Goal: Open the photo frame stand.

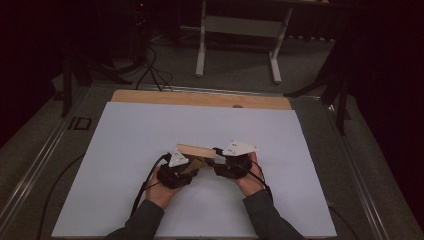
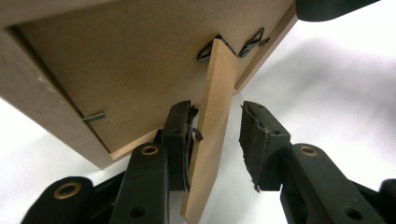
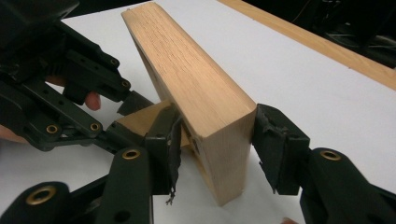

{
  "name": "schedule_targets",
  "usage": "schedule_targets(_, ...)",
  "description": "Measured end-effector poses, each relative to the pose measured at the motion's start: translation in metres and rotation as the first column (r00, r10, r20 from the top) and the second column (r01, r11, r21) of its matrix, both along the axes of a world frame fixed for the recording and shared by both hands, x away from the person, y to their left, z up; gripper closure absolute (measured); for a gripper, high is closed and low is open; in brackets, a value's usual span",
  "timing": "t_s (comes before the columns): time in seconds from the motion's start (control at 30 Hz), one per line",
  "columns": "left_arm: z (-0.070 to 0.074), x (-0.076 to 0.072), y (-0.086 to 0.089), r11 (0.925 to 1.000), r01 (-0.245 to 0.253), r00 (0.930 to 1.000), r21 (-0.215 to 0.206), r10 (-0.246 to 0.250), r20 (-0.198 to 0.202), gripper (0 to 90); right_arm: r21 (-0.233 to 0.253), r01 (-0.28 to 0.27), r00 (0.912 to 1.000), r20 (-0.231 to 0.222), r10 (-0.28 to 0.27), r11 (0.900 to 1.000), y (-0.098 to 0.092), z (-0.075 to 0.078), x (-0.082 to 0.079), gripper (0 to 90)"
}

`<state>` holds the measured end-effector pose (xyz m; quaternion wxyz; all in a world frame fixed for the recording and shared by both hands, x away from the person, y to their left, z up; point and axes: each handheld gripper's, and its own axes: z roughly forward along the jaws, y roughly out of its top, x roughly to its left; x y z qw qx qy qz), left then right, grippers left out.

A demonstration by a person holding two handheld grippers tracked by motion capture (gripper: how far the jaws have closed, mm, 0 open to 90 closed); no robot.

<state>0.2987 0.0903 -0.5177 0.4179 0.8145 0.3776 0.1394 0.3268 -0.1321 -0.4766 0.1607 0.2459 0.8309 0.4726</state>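
From the high view, a wooden frame (image 1: 196,150) is held just above the middle of the white board (image 1: 130,150), slightly toward six o'clock. The left gripper (image 1: 187,167) meets it from about seven o'clock and the right gripper (image 1: 220,159) from about four o'clock; a hand sits behind each one. A strip of bare table (image 1: 200,98) shows at twelve o'clock beyond the board.

In the left gripper view, the back of the frame (image 2: 130,60) fills the upper part, and its thin stand (image 2: 212,130) (a flat leg hinged near one o'clock) runs down toward six o'clock between the jaws. The left jaw touches the stand; the right jaw stands apart from it, so the left gripper (image 2: 215,135) is spread, not pinching.

In the right gripper view, the thick edge of the frame (image 3: 191,88) runs from eleven o'clock down to six o'clock. The right gripper (image 3: 215,135) has its jaws pressed on either face of that edge, pinching it. The left gripper (image 3: 135,103) shows at nine o'clock beside the stand (image 3: 140,119).
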Motion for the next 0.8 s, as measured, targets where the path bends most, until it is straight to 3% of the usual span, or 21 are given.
schedule_targets(0.47, -0.0059, -0.0021, 0.0058, 0.9974, 0.018, 0.9981, -0.07, -0.022, -0.058, 61.7, -0.005, -0.036, 0.9986, -0.038, 0.036, 0.999, 0.0003, -0.0013, -0.0047, 46.6)
schedule_targets(0.8, -0.0085, -0.0035, 0.0076, 0.9964, 0.027, 0.9963, -0.08, -0.033, -0.079, 61.2, -0.019, -0.049, 0.998, -0.041, 0.048, 0.999, 0.0026, -0.0036, -0.0078, 44.0)
